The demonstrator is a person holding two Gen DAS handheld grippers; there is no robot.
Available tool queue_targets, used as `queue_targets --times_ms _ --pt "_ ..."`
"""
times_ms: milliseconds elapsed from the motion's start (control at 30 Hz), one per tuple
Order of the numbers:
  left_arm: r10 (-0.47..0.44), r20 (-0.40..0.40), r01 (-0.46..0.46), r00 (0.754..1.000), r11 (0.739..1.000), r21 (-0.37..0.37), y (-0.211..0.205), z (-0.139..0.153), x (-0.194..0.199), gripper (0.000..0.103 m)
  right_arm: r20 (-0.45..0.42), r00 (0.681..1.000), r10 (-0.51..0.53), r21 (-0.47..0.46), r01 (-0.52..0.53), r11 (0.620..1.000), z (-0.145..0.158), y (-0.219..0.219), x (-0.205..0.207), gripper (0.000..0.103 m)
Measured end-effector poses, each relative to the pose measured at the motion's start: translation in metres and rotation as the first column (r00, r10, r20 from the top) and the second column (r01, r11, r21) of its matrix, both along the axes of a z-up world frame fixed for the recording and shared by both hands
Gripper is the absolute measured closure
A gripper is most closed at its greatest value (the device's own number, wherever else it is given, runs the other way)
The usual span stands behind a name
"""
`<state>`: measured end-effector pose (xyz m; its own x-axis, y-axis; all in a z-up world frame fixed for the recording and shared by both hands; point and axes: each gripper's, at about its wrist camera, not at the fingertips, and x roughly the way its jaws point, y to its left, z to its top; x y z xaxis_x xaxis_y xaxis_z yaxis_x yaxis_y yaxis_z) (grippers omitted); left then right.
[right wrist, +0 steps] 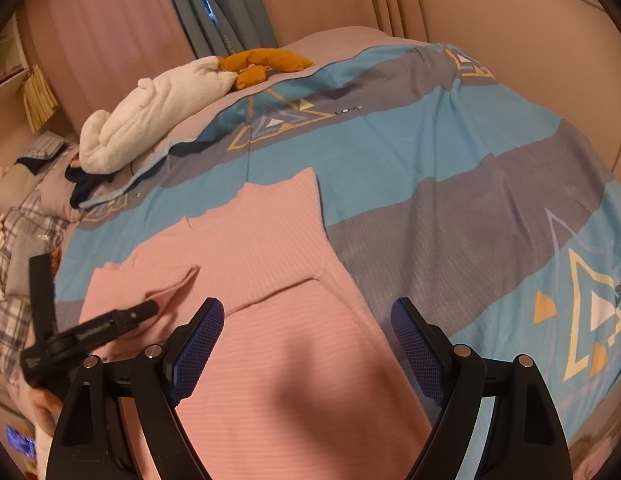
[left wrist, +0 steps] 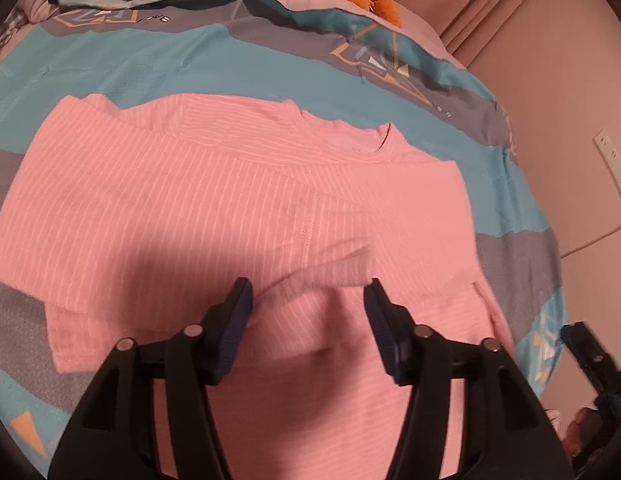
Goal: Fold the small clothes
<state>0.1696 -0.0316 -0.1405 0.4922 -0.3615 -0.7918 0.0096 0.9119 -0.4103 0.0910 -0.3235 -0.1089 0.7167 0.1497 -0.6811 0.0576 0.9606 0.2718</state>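
Pink shirt (left wrist: 214, 200) spread on one blue and grey bedspread (left wrist: 238, 60).
Left gripper (left wrist: 308, 300) hovers wide apart, empty, over one folded-in sleeve; right gripper (right wrist: 306, 320), also spread wide and empty, hangs above the shirt's edge.

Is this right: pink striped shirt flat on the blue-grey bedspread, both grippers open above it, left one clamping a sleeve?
Not quite. The left gripper clamps nothing: the left wrist view shows its jaws spread, with the pink striped shirt lying free between them. The rest holds: the shirt lies on the blue-grey bedspread, and the right gripper is open too.
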Motion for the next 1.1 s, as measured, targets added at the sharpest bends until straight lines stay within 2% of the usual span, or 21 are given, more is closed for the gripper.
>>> queue_targets --times_ms 67,167,267,367,433,467,600,700,833,900,1033,1100 --pt "0.013 0.017 -0.013 1.0 1.0 -0.026 0.009 0.011 -0.005 0.032 -0.002 1.0 0.006 0.001 -0.006 1.0 -0.001 0.0 0.001 0.018" --pt "0.075 0.075 -0.073 0.994 0.997 -0.038 0.03 0.035 -0.018 0.025 -0.006 1.0 0.025 0.008 -0.025 1.0 -0.002 0.004 0.005 0.018" --pt "0.169 0.101 -0.166 0.98 0.985 -0.039 0.061 0.052 -0.033 0.022 -0.012 0.997 0.08 0.046 -0.079 0.996 -0.003 0.013 0.013 0.018" --pt "0.25 0.1 -0.25 0.963 0.968 -0.011 0.087 0.056 -0.045 0.022 -0.028 0.989 0.146 0.092 -0.143 0.985 -0.006 0.028 0.027 0.018" --pt "0.311 0.101 -0.314 0.945 0.949 0.013 0.104 0.055 -0.055 0.022 -0.05 0.977 0.205 0.127 -0.197 0.972 -0.011 0.045 0.041 0.027" --pt "0.335 0.095 -0.338 0.938 0.941 0.021 0.113 0.054 -0.059 0.023 -0.062 0.972 0.226 0.141 -0.216 0.966 -0.014 0.05 0.046 0.028" --pt "0.412 0.054 -0.413 0.91 0.911 -0.001 0.142 0.044 -0.075 0.024 -0.146 0.928 0.342 0.263 -0.297 0.918 -0.035 0.085 0.075 0.047" --pt "0.446 0.043 -0.447 0.894 0.895 0.003 0.153 0.042 -0.083 0.024 -0.195 0.901 0.388 0.331 -0.312 0.89 -0.048 0.108 0.092 0.056" --pt "0.468 0.037 -0.469 0.883 0.883 0.009 0.161 0.041 -0.091 0.025 -0.255 0.872 0.417 0.383 -0.305 0.872 -0.064 0.129 0.108 0.064" --pt "0.474 0.031 -0.474 0.88 0.881 0.004 0.165 0.04 -0.092 0.026 -0.282 0.859 0.427 0.39 -0.304 0.869 -0.072 0.136 0.112 0.067" --pt "0.482 0.03 -0.482 0.876 0.876 0.006 0.169 0.04 -0.096 0.027 -0.318 0.852 0.416 0.348 -0.303 0.887 -0.08 0.143 0.114 0.089" --pt "0.481 0.032 -0.482 0.876 0.876 0.014 0.17 0.04 -0.097 0.027 -0.311 0.853 0.419 0.318 -0.322 0.892 -0.074 0.146 0.113 0.093"
